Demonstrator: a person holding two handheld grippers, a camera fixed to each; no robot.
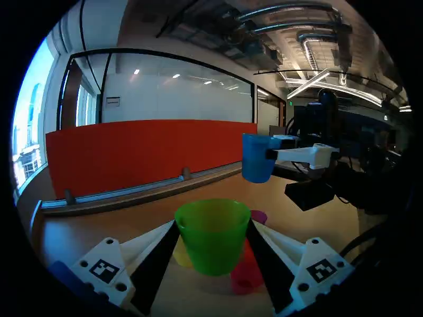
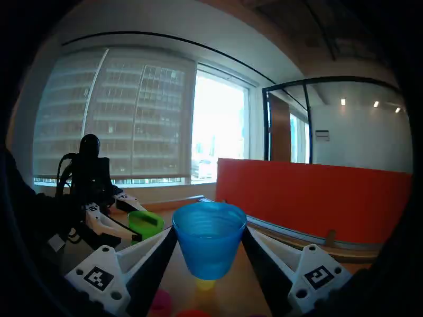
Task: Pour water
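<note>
While upright: green cup point(image 1: 213, 240), blue cup point(image 2: 209, 238)

An open-plan office: in the left gripper view a long red-orange desk divider panel point(image 1: 148, 153) at 9 o'clock, a glass-walled meeting room point(image 1: 174, 90) at 11, exposed silver ceiling ducts point(image 1: 296, 24) at 1; tall blind-covered windows point(image 2: 116, 116) facing towers
</note>
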